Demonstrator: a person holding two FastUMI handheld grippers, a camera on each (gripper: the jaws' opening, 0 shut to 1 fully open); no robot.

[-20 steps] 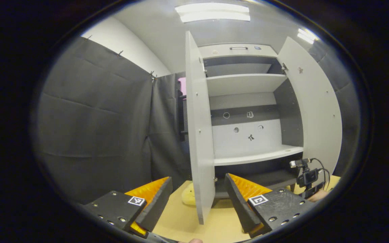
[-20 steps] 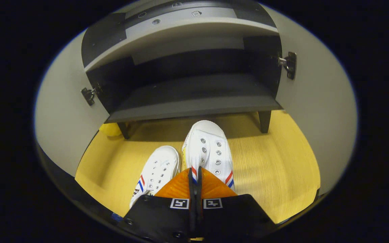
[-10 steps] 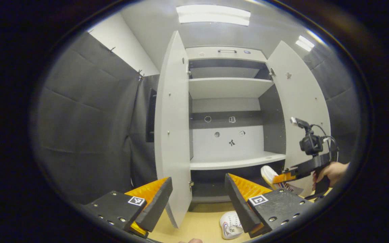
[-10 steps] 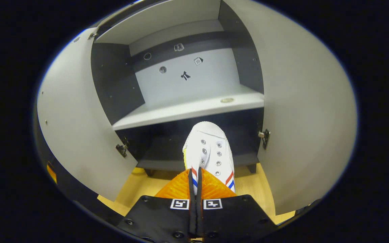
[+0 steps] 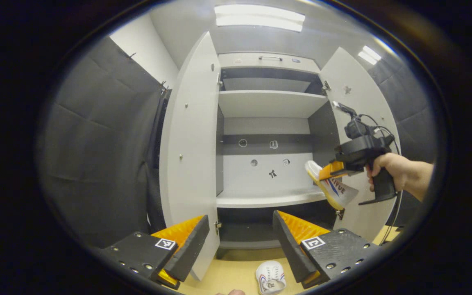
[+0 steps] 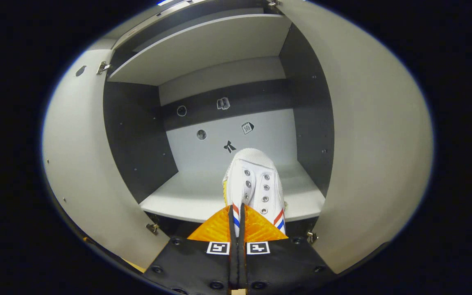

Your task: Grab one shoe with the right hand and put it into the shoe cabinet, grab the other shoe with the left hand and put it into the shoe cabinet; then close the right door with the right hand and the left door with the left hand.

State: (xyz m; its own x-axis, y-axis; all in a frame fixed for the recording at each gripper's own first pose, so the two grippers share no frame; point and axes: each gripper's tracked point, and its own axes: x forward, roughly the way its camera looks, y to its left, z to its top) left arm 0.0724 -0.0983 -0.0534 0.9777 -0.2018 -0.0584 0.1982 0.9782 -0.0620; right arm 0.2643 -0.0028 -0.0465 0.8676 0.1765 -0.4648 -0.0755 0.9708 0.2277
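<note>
Shoe in the right gripper: a white shoe (image 6: 253, 180) with red and blue stripes on its side hangs in the air, pinched at its heel end, toe pointing into the shoe cabinet (image 6: 228, 123). In the left gripper view the same shoe (image 5: 334, 186) is tilted toe-up, sole facing the cabinet, level with the middle shelf and just in front of its right end.
Right gripper: the right gripper (image 6: 236, 223) has its fingers nearly together, both pressing on the shoe's rear edge. In the left gripper view it (image 5: 329, 171) is held by a person's hand (image 5: 385, 170) on a pistol-style handle, with a small camera and cables on top.
Other shoe: the second white shoe (image 5: 271, 277) lies on the light wooden floor (image 5: 228, 278) in front of the cabinet, below the bottom shelf, apart from both grippers.
Left gripper: the left gripper (image 5: 240, 241) is low, facing the cabinet, fingers spread wide and holding nothing.
Cabinet: both doors stand open, the left door (image 5: 191, 151) swung towards the left gripper, the right door (image 5: 359, 123) behind the right gripper. The middle shelf (image 6: 203, 196) is pale and bare beneath the shoe's toe; the back panel carries small dark stickers (image 6: 230, 146).
Surroundings: black cloth (image 5: 100, 143) hangs to the left of the cabinet, and ceiling lights (image 5: 259, 16) glow above it.
</note>
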